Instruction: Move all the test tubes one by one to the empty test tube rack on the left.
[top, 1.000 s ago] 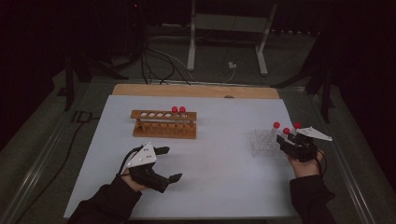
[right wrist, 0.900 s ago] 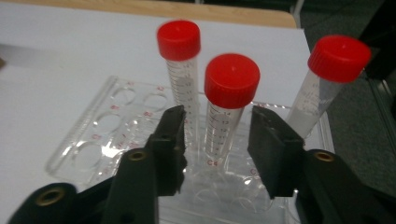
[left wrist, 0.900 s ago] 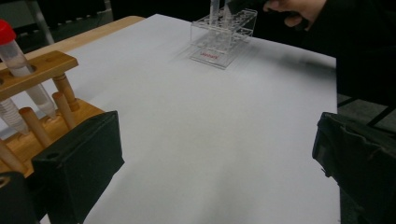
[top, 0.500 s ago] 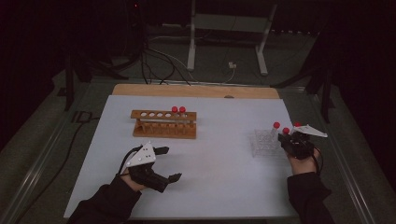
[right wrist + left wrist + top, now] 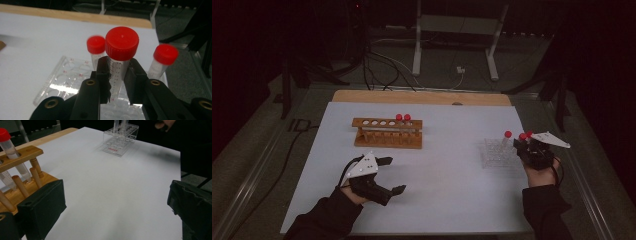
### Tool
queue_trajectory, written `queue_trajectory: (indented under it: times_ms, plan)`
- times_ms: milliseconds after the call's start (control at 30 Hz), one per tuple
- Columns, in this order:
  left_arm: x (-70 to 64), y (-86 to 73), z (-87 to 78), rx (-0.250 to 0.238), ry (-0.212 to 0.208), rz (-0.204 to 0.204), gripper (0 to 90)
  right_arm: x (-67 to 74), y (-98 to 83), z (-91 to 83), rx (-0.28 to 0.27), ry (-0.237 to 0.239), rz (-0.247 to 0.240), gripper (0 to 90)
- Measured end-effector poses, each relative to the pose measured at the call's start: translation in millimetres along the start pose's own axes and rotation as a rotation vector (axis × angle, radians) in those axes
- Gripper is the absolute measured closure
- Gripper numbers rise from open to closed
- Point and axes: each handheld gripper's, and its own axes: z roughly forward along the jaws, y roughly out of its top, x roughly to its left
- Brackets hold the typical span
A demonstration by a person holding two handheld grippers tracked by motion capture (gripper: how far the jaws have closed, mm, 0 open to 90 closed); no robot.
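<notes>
A white sheet point(image 5: 452, 165) covers most of the table, and a strip of bare wood point(image 5: 422, 97) shows along its far edge. Around the table the room is dark: grey floor, black cables point(image 5: 377, 70) trailing over it, and the white legs of a stand point(image 5: 454, 45) beyond the far edge. Metal rails run along both sides of the table.

At the sheet's right side stands a clear rack point(image 5: 498, 152) with red-capped tubes in it. The right gripper point(image 5: 117, 77) has just closed its jaws on one tube point(image 5: 121, 55), just below its red cap, and the pads press on the clear wall from both sides. The tube stands upright over the clear rack (whether its foot still sits in a hole is hidden by the jaws). Two more capped tubes point(image 5: 96, 50) stand close by, one on either side of it.

The left gripper point(image 5: 384, 175) rests near the sheet's front left, jaws wide apart with only white sheet between them. Just beyond it stands a wooden rack point(image 5: 387, 134), with two red-capped tubes point(image 5: 403, 119) at its right end and empty holes to their left.
</notes>
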Motion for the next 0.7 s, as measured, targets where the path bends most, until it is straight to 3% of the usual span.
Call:
queue_trajectory:
  times_ms: [367, 700]
  plan:
    - [-1.2, 2.8, -0.5, -0.002, -0.009, 0.000, 2.4, 6.8, 15.0, -27.8, -0.080, 0.036, -0.024, 75.0]
    - [-1.2, 7.0, -0.8, 0.002, -0.014, 0.006, 2.5, 29.1, 22.2, -36.9, -0.092, 0.132, -0.053, 75.0]
